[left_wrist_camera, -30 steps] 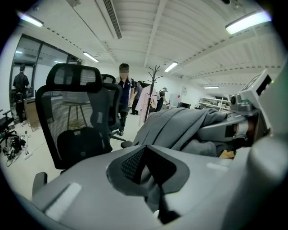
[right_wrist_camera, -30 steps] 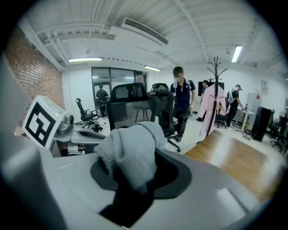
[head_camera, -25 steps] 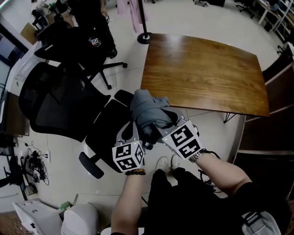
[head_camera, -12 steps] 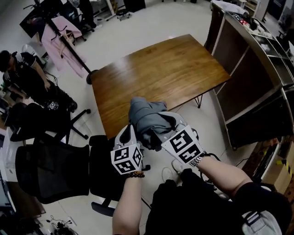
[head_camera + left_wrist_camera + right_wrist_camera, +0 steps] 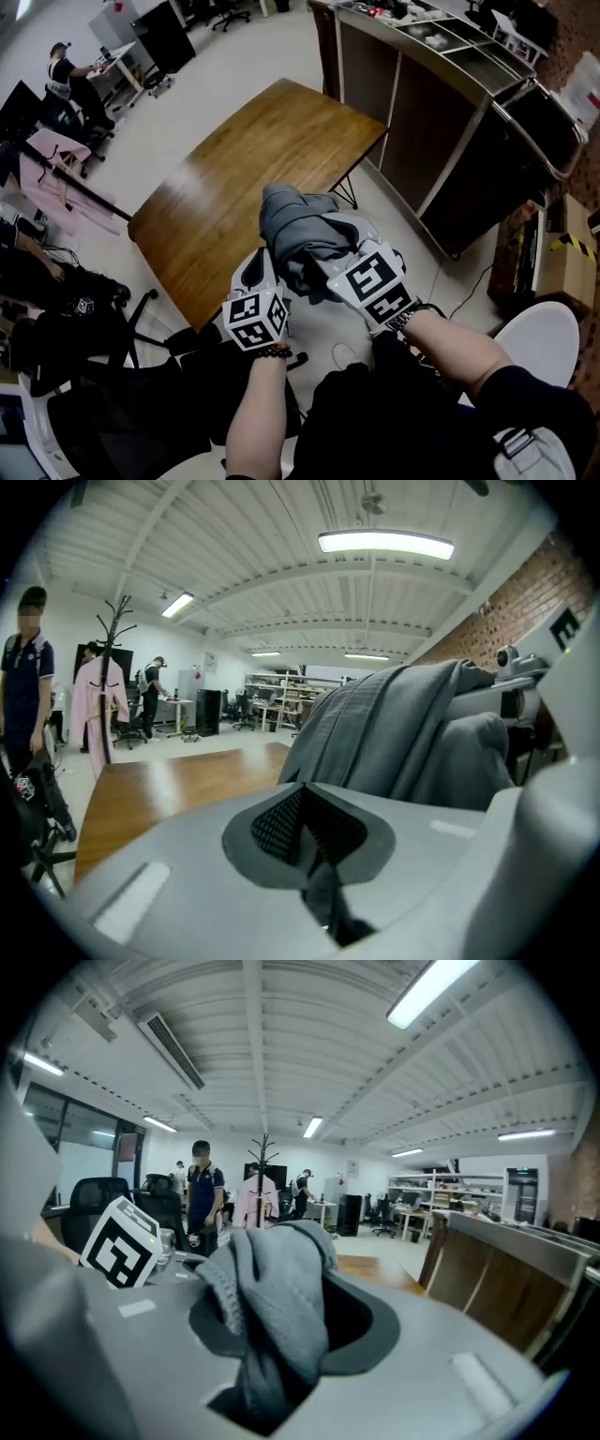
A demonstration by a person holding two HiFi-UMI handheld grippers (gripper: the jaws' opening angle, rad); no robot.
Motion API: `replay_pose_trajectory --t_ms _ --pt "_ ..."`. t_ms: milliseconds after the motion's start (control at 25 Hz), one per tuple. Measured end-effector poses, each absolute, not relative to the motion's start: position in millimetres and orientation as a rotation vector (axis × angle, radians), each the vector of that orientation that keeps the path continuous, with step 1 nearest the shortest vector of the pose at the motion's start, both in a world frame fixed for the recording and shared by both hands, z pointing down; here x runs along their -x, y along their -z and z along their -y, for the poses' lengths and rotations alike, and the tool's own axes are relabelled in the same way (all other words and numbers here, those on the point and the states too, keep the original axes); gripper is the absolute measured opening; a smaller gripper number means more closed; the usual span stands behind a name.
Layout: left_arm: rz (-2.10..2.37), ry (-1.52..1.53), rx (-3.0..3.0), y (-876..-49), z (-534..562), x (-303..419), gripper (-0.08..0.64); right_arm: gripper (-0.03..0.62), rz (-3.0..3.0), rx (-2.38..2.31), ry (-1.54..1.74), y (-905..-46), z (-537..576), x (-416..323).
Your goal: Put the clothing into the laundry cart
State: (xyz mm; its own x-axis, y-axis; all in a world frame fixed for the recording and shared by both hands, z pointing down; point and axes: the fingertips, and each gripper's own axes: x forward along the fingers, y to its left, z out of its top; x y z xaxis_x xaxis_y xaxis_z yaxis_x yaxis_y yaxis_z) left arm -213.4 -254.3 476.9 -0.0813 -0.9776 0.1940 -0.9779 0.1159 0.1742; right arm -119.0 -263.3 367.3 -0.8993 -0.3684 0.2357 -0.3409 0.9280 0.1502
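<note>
1. Scenery has swung round since a second ago: the black chair (image 5: 103,422) is now at lower left, the wooden surface (image 5: 234,187) lies up-left, and a dark cabinet (image 5: 422,122) has come in at the right
2. Grey garment (image 5: 300,230) rides bunched between both grippers above the floor, so this looks like carrying; I cannot pick out a laundry cart
3. Left gripper (image 5: 270,267) has its jaws nearly together, pinching a thin fold; right gripper (image 5: 349,262) is clamped on a thicker wad

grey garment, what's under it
The garment is clamped from below by the left gripper and right gripper. Beneath lie the table edge and floor. Cloth covers the gripper tips in the head view.
</note>
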Motion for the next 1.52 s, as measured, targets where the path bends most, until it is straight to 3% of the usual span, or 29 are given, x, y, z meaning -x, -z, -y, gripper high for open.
replay_pose_trajectory --t_ms 1520 --pt "1.455 -0.15 -2.627 -364 498 -216 0.003 0.144 2.617 -1.592 0.303 -171 445 -328"
